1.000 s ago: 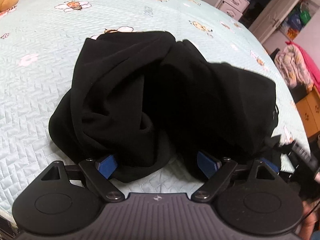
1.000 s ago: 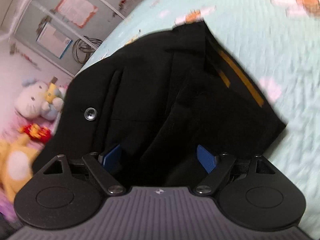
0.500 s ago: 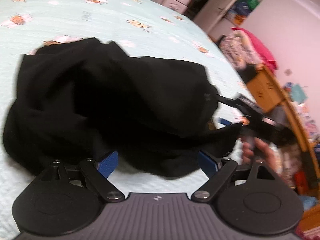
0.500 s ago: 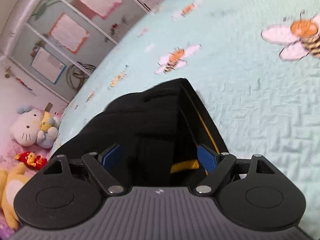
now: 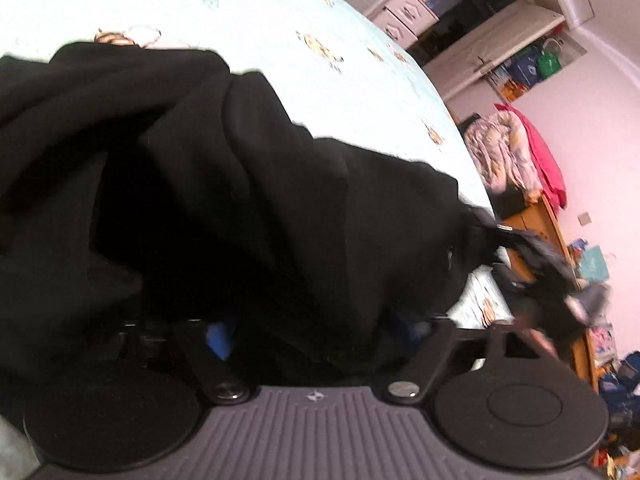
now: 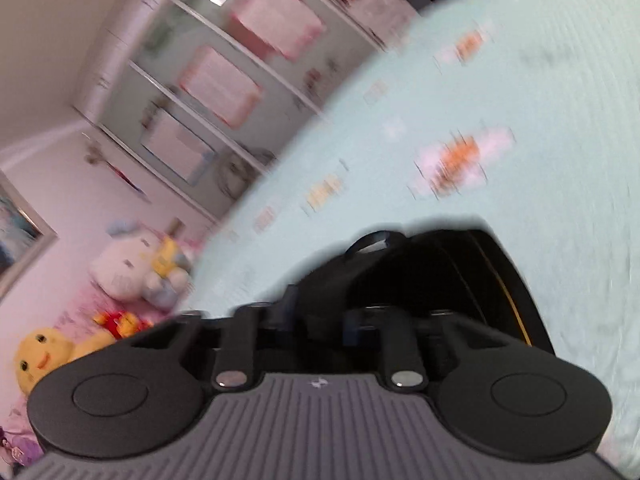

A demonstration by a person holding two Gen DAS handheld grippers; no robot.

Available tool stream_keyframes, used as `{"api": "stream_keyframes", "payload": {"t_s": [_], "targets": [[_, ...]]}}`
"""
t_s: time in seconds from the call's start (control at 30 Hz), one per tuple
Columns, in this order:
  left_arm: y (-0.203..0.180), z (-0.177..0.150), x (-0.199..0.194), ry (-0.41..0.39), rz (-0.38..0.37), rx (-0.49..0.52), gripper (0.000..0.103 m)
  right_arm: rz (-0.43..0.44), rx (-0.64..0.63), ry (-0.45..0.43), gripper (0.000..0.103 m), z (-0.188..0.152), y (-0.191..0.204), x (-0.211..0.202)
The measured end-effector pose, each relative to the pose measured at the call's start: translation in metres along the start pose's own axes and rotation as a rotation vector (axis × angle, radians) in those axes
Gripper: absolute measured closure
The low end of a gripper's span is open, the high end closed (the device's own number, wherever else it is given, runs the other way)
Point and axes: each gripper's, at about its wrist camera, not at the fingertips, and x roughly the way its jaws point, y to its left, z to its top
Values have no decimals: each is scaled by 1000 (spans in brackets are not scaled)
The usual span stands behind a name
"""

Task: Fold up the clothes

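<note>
A crumpled black garment (image 5: pixel 240 200) lies on the mint bee-print quilt (image 5: pixel 280 20) and fills most of the left wrist view. Its near folds drape over my left gripper (image 5: pixel 312 324), whose blue pads (image 5: pixel 220 336) stand wide apart with cloth between them, so it is open. At the right edge of that view my right gripper (image 5: pixel 540 272) shows as a blur, pulling a corner of the garment taut. In the right wrist view, my right gripper (image 6: pixel 324 320) is shut on a bunch of the black garment (image 6: pixel 440 272), which has a thin yellow stripe.
The quilt (image 6: pixel 520 80) stretches away beyond the garment. White drawers (image 5: pixel 404 12), a heap of pink clothes (image 5: pixel 516 152) and a wooden cabinet (image 5: pixel 548 220) stand past the bed's right side. Plush toys (image 6: pixel 132 268) and a shelf unit (image 6: pixel 224 92) are on the other side.
My right gripper went from open to shut on the garment's edge and lifted it. My left gripper pushed forward into the cloth, which now covers its fingers.
</note>
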Motion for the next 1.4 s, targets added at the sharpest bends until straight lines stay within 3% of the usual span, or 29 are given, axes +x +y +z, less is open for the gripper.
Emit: {"api": "stream_keyframes", "payload": {"t_s": [0.07, 0.23, 0.43, 0.53, 0.63, 0.73, 0.83, 0.93, 1.0, 1.17, 1.27, 1.4], "targets": [[-15, 10, 1, -44, 6, 66, 59, 44, -4, -54, 91, 16, 10, -10], [-66, 40, 1, -172, 17, 280, 66, 19, -108, -138, 91, 54, 37, -16], [-134, 93, 36, -271, 37, 401, 72, -93, -184, -288, 92, 94, 43, -20], [-158, 108, 65, -260, 66, 451, 70, -169, -264, -346, 92, 108, 43, -14], [-143, 117, 90, -92, 64, 360, 67, -243, -243, -235, 83, 119, 16, 8], [-123, 98, 79, -54, 32, 353, 63, -271, -198, -70, 78, 110, -15, 14], [-109, 74, 45, -91, 18, 422, 60, -262, -198, -75, 67, 85, -29, -13], [-90, 54, 3, -147, -34, 387, 48, -186, -119, -100, 58, 56, -37, -46], [-79, 47, -18, -187, -48, 339, 47, -135, -70, -113, 51, 34, -38, -64], [-17, 33, -68, -301, 93, 205, 32, -76, -114, -81, 33, -30, -18, -87], [28, 28, -93, -347, 198, 92, 30, -85, -176, -20, 33, -67, -2, -85], [66, 28, -92, -334, 246, -30, 30, -60, -139, 121, 33, -112, 14, -63]]}}
